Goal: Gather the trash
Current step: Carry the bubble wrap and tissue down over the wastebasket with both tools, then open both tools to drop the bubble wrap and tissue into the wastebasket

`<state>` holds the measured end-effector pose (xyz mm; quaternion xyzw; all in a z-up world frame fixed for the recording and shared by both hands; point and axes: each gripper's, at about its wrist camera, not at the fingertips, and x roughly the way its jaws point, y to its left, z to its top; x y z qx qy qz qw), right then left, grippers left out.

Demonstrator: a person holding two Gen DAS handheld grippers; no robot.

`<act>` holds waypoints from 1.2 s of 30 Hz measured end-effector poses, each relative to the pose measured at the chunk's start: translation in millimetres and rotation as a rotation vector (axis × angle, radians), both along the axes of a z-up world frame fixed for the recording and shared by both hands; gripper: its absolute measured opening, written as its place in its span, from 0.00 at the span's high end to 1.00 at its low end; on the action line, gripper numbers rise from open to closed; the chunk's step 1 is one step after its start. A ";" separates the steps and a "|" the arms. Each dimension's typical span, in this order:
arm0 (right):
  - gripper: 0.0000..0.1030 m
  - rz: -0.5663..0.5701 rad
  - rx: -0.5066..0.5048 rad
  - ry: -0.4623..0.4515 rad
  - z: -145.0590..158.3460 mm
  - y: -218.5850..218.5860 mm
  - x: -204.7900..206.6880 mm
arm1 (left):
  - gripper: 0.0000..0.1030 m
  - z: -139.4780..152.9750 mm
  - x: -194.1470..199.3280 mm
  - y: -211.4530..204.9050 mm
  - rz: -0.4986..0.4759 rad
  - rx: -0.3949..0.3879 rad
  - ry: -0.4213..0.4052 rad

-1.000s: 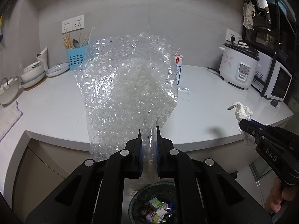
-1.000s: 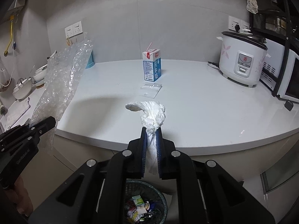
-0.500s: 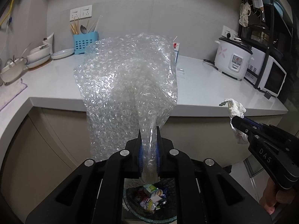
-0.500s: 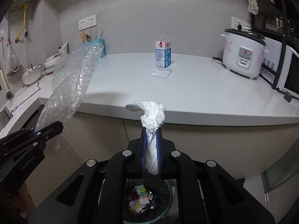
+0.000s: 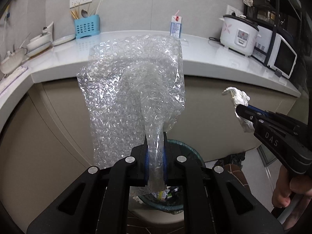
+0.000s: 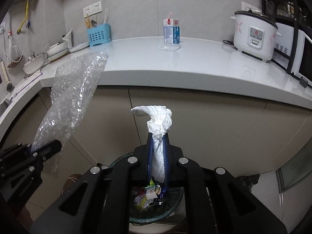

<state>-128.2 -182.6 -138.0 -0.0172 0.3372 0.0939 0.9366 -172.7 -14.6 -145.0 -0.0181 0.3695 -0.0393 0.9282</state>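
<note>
Grippers now lowered from counter height to just above trash bin [image 6: 156,210]: left gripper [image 5: 155,152] clamped on bubble wrap [image 5: 132,97], right gripper [image 6: 157,152] clamped on crumpled tissue [image 6: 158,120]. Release likely next.

Clear, glossy bubble wrap [image 5: 132,89] glints with crinkled plastic cells. The tissue [image 6: 159,120] is soft white paper, matt and crumpled. Both grippers are matt black plastic with shiny metal bolts. The tabletop [image 6: 195,62] is smooth, pale and glossy, mirroring the printed paper carton [image 6: 171,31].

Rice cooker [image 6: 254,37], blue utensil caddy [image 6: 98,34] on counter [image 6: 195,66].
</note>
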 end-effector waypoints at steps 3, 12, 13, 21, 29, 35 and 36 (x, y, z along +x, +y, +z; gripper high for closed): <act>0.91 -0.006 -0.008 0.007 -9.9 -0.7 -1.5 | 0.91 -13.5 -2.4 -6.6 -0.020 0.005 0.028; 0.91 -0.012 -0.003 0.073 -52.5 -0.2 2.3 | 0.91 -50.5 5.2 -11.6 -0.032 0.009 0.108; 0.91 -0.013 -0.002 0.083 -58.2 -0.1 3.8 | 0.91 -54.2 6.9 -12.0 -0.032 0.005 0.114; 0.91 -0.026 0.003 0.144 -98.9 1.6 16.8 | 0.91 -88.8 20.9 -15.7 -0.051 -0.015 0.171; 0.91 -0.048 -0.005 0.193 -135.1 0.7 28.6 | 0.91 -123.3 39.5 -12.4 -0.034 -0.037 0.216; 0.91 -0.056 -0.019 0.223 -158.5 5.5 32.9 | 0.91 -146.5 56.8 -9.0 -0.012 -0.045 0.247; 0.91 -0.057 -0.021 0.231 -163.2 6.4 34.2 | 0.91 -150.4 59.9 -9.0 -0.007 -0.038 0.253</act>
